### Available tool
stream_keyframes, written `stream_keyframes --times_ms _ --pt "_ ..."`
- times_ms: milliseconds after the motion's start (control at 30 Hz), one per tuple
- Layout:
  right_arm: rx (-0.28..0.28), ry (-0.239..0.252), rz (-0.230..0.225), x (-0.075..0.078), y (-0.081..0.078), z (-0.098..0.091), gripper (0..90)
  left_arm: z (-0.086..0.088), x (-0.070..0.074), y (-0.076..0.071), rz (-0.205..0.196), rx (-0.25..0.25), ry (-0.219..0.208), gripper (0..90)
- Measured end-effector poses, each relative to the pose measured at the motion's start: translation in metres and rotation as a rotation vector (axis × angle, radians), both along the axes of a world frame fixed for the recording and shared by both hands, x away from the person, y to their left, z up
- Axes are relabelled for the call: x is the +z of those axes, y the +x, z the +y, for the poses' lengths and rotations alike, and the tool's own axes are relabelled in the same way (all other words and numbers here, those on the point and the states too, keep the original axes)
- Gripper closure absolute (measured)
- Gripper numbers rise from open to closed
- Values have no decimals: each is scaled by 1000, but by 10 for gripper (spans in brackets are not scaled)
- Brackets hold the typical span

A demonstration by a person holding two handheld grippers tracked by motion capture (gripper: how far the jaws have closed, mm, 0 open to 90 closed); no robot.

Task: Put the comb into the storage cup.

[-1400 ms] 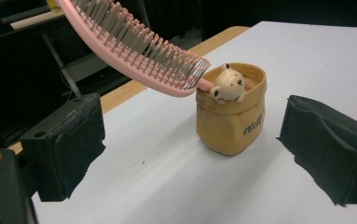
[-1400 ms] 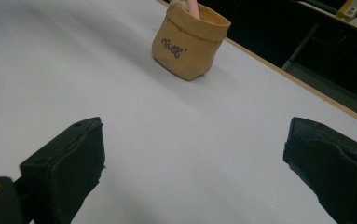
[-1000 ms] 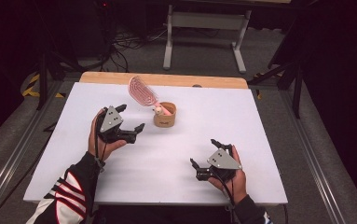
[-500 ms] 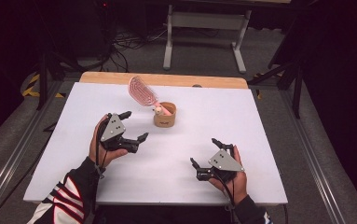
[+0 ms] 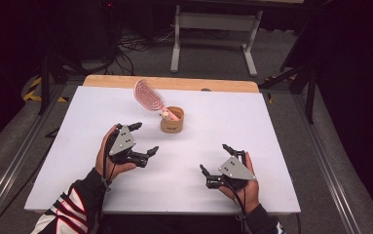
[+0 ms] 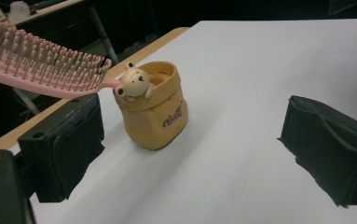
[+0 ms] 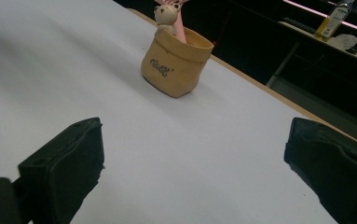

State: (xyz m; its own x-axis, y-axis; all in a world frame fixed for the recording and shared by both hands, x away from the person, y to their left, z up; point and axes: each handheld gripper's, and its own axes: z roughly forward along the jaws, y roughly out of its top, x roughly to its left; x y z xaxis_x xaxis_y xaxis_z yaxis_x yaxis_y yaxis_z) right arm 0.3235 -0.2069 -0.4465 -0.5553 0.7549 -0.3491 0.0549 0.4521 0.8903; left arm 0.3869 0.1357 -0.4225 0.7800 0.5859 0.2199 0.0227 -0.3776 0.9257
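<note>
From above, a tan cup [image 5: 173, 120] stands near the far middle of the white surface [image 5: 271, 126], a pink hairbrush [image 5: 148, 94] leaning out of it. The left tongs [image 5: 144, 141] and right tongs [image 5: 216, 165] hover wide, holding nothing.

The left gripper view shows the cup [image 6: 154, 112] between its spread jaws, with what looks like a small bear figure [image 6: 133, 81] on the rim.

The right gripper view shows the cup [image 7: 174, 63] farther ahead.

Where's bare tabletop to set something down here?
Bare: the white table right of the tan pouch-shaped holder, and the strip between left gripper and right gripper. Crowded: the holder, where the pink hairbrush leans out over the far edge.
</note>
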Motion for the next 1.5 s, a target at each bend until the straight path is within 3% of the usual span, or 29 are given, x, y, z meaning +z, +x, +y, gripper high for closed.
stream_keyframes --times_ms 500,1500 --pt "3 -2 -15 2 -3 0 50 0 2 -11 -11 -26 25 68" --pt "-10 -14 -30 5 -5 1 50 30 4 -32 -25 -15 28 71"
